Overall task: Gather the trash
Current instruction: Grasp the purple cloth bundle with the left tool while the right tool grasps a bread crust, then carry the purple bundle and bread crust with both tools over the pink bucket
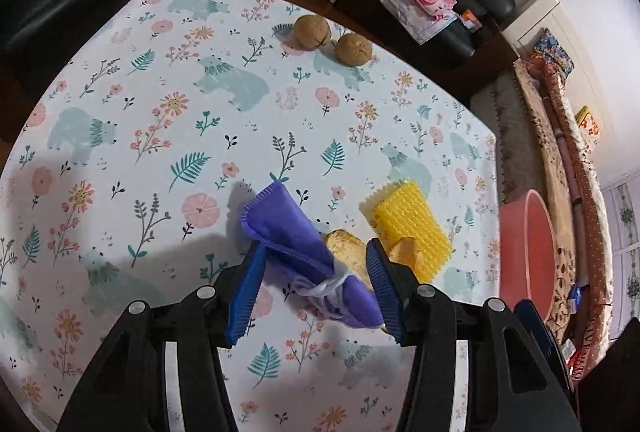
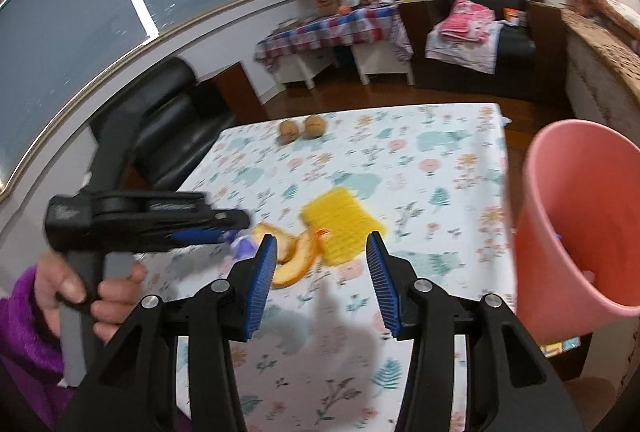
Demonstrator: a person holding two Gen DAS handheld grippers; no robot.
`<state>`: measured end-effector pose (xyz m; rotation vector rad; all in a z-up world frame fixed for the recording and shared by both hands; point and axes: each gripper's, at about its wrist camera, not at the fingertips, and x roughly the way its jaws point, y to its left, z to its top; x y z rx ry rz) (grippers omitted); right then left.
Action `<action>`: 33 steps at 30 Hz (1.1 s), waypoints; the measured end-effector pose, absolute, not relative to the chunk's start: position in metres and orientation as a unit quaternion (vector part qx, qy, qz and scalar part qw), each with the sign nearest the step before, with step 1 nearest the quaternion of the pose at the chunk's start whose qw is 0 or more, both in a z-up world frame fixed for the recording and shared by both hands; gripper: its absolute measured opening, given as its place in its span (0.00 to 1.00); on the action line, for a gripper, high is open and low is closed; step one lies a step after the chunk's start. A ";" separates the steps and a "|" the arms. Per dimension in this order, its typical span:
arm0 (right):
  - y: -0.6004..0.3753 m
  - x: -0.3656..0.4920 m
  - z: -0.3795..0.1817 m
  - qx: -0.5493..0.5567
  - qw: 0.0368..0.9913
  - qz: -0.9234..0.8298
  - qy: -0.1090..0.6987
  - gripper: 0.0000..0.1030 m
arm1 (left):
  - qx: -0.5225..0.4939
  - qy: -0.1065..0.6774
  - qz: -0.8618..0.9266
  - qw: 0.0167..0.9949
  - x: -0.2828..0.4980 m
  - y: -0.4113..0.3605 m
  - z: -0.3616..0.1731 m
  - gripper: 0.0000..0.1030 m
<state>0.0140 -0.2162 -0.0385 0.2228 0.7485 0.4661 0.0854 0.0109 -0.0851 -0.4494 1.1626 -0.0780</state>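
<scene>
Beside the table (image 2: 440,160) — pink bucket (image 2: 576,228), contents unclear.

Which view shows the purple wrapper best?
The left wrist view: the purple wrapper sits sharp and nearly whole between the left gripper fingers. The right wrist view shows only a blurred purple scrap at the left gripper's tip, mostly hidden behind the right gripper's finger.

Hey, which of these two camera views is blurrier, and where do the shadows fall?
Left wrist view: sharp, purple wrapper crisp; gripper shadows darken the tablecloth at lower left. Right wrist view: motion-blurred, yellow wrapper and walnuts smeared; shadow lies under the right gripper.
</scene>
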 end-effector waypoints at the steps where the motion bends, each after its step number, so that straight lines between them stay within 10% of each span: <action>1: -0.212 0.014 -0.039 0.104 0.897 0.230 0.362 0.46 | -0.210 0.545 -0.033 0.811 0.086 0.012 -0.086 0.40; 12: -0.169 0.036 -0.054 0.079 0.874 0.270 0.396 0.45 | -0.218 0.520 -0.055 0.824 0.073 0.049 -0.082 0.25; 23: -0.142 0.061 -0.081 0.037 0.868 0.232 0.438 0.10 | -0.197 0.498 -0.066 0.842 0.063 0.060 -0.074 0.25; 33: -0.172 0.047 -0.046 0.094 0.883 0.240 0.391 0.06 | -0.180 0.477 -0.083 0.856 0.060 0.049 -0.056 0.25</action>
